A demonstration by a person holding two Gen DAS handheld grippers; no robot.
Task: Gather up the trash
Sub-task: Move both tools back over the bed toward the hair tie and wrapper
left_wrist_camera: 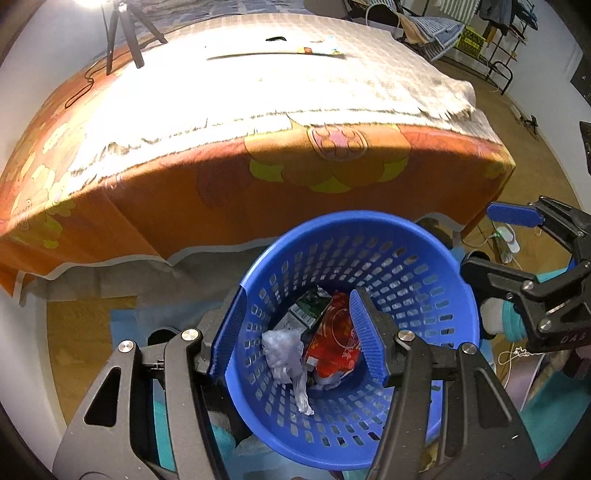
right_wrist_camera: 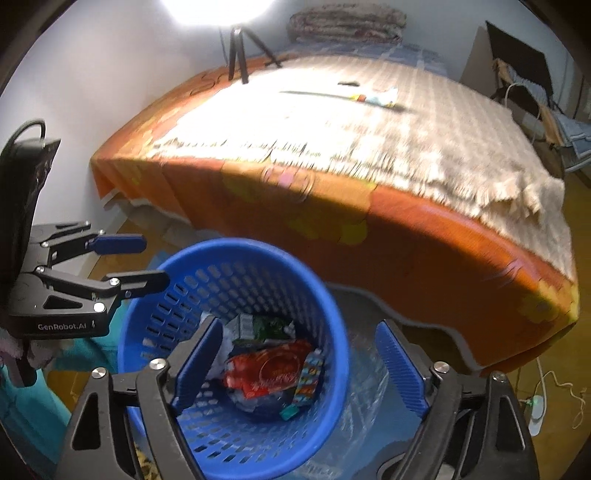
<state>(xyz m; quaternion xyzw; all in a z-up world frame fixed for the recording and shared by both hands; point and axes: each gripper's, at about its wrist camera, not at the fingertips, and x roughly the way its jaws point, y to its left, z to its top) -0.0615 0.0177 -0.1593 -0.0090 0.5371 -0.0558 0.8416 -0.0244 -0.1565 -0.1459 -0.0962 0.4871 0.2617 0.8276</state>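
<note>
Trash: crumpled wrappers lie at the bottom of the blue basket (left_wrist_camera: 369, 236), which stands on the floor at the near foot of the bed (left_wrist_camera: 258, 110).
Basket contents: a red snack packet (left_wrist_camera: 334, 341), a green wrapper (left_wrist_camera: 308, 306) on its far side, a white crumpled plastic bag (left_wrist_camera: 286, 354) to the left; the right wrist view adds a small colourful wrapper (right_wrist_camera: 308, 376) beside the red one.
Left tool (left_wrist_camera: 295, 332): jaws moderately wide, empty, pointing down over the basket mouth, one finger outside the left rim.
Right tool (right_wrist_camera: 299, 369): jaws wide, nothing between them, straddling the basket's right rim.
Why so held: both look placed to drop pieces straight into the basket; I judge both loads released.
Still on bed: a pale, colourful wrapper (left_wrist_camera: 321, 50) and a long flat strip (left_wrist_camera: 255, 55) lie far off on the fringed blanket (left_wrist_camera: 332, 92), probably next.
Other: a tripod (left_wrist_camera: 125, 33) stands at the far left.
</note>
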